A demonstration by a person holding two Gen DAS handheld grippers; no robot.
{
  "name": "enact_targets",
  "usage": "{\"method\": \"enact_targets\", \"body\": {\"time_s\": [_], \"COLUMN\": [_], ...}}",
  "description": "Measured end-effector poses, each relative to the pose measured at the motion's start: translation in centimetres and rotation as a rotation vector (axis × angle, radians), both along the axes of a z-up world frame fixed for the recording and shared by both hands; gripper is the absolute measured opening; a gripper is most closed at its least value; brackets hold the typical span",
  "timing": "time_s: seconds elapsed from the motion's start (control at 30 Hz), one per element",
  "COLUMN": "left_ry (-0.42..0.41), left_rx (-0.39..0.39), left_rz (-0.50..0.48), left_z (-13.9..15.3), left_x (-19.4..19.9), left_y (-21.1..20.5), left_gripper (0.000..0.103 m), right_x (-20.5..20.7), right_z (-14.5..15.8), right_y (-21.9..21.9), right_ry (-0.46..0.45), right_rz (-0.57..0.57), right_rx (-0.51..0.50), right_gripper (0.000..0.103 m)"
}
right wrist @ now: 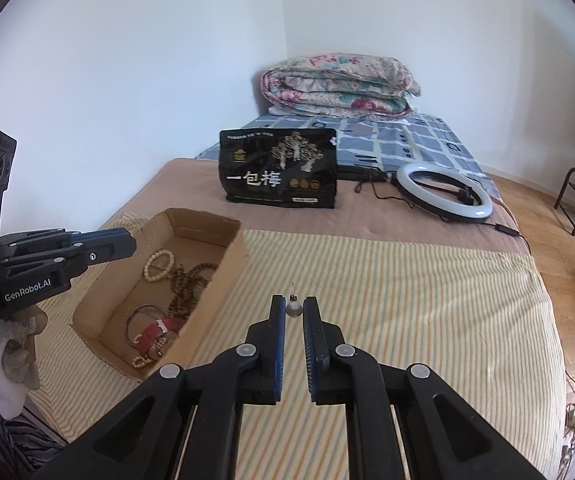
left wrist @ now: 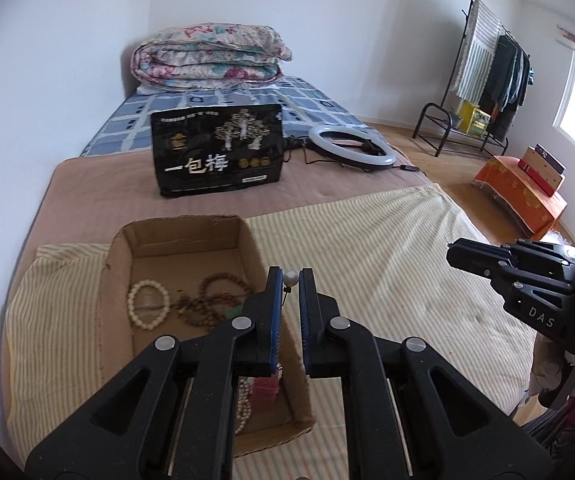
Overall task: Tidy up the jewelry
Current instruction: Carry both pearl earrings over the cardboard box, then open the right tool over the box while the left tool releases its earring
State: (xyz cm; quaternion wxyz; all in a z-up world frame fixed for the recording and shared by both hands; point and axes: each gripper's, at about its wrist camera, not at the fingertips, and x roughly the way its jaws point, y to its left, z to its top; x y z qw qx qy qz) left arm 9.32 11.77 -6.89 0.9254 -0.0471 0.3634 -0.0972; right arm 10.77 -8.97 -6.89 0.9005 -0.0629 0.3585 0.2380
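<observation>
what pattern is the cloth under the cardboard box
Thin cream and pale green stripes on the cloth; clearest in the right wrist view.

Bracelets (right wrist: 159,266) in box (right wrist: 223,258), bag (right wrist: 278,168) behind, ring light (right wrist: 445,193) right

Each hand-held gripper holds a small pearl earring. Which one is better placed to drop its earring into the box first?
Left. The left hand-held gripper already hangs over the box edge, while the right hand-held gripper is over the striped sheet, beside the box.
</observation>
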Motion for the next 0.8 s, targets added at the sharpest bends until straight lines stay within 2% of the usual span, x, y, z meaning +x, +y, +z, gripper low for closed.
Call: {"method": "enact_targets", "body": {"time_s": [0.43, 0.8], "left_ry": [0.013, 0.104], "left_rx": [0.022, 0.027], "left_rz": [0.045, 0.073], "left_z": [-0.9, -3.6], "left_x": [-1.6, -2.8], "left_y": [3.1, 5.5], "left_gripper": [0.006, 0.006], "right_x": [0.3, 1.5], "right_z": [-0.2, -1.8], "right_y": [5.6, 9.3], "right_ry": [-0.005, 0.03], "right_rz": [0.093, 0.158], "right_rx": [0.009, 0.028], "right_gripper": [0.007, 0.007]}}
